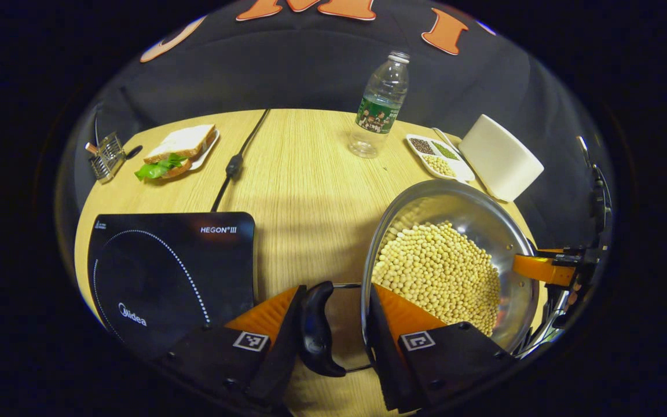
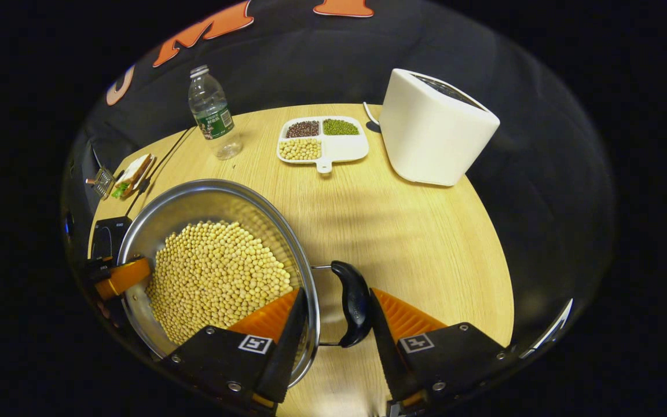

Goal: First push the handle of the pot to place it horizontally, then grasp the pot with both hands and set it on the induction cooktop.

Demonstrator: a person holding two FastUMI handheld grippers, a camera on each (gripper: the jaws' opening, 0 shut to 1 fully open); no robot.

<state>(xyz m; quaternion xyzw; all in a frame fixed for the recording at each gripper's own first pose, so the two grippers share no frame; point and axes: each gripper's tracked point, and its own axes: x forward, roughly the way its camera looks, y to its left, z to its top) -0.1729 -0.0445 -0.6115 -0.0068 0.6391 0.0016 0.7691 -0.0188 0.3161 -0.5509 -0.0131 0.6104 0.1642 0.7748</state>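
1. Steel pot (image 1: pixel 472 231) full of soybeans (image 1: pixel 438 272) sits on the wooden table (image 1: pixel 310 174), just right of the cooktop (image 1: pixel 165 272), not on it.
2. Your left gripper (image 1: pixel 333 330) straddles the pot's near handle (image 1: pixel 316 330); jaws are part open, one finger inside the rim, not clamped.
3. Your right gripper (image 2: pixel 333 324) is the same on the opposite handle (image 2: pixel 354 304): gaps on both sides.
4. Bottle (image 1: pixel 381 104), bean tray (image 2: pixel 322 139) and white container (image 2: pixel 435 124) stand behind the pot.

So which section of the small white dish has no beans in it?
The section beside the yellow beans and in front of the green beans: it is bare white, while the other three are filled.
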